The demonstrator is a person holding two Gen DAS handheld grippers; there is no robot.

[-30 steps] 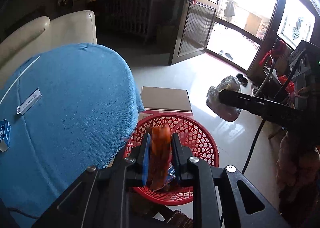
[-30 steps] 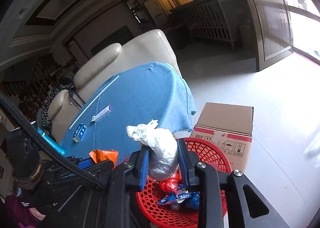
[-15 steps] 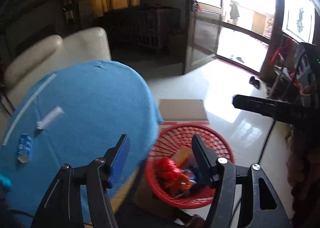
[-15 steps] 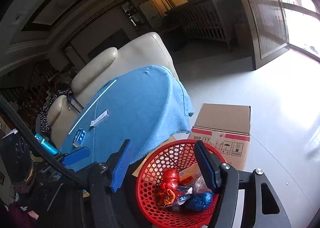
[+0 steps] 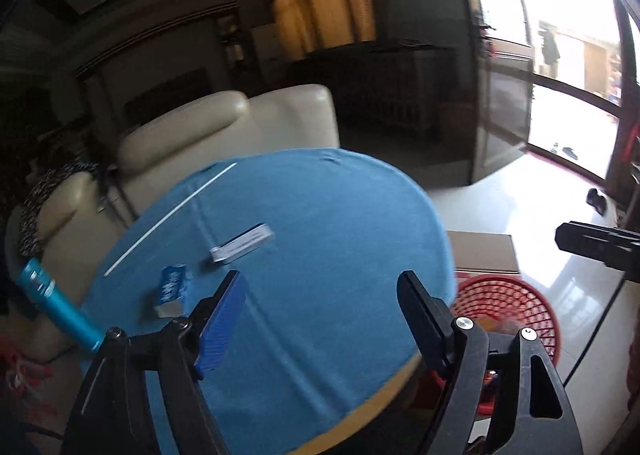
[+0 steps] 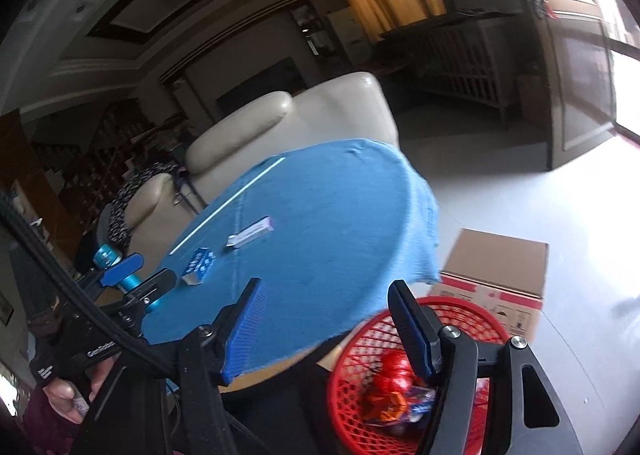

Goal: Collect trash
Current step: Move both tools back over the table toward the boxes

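L gripper (image 5: 322, 305): jaws gaping wide, gripping nothing; hanging over the near half of the blue tablecloth (image 5: 328, 215).
R gripper (image 6: 324, 313): jaws also spread wide, nothing btwn them; sitting over the table edge w/ one finger above the red basket (image 6: 492, 319).
Trash on table: blue packet (image 5: 172, 289), white slim box (image 5: 242, 244) just beside it, long white strip (image 5: 168, 221) running toward the far-left rim; all lying well apart from the basket.
Trash in basket: red wrappers (image 6: 394, 369), orange wrapper (image 6: 384, 401), blue-purple wrapper (image 6: 420, 409) lying at the bottom.
Edges/room: round table rim curving right above the basket; cardboard box (image 6: 500, 267) touching the basket's far side; bare white floor (image 6: 520, 195) opening out past it; cream sofa (image 6: 304, 127) sitting close behind the table.
Hidden/unclear: basket partly covered by table rim & gripper fingers; teal cylinder (image 5: 56, 305) at left cut off by table edge; motion blur softening both views.
Writing: box showing handling symbols, packet print too blurry to read.
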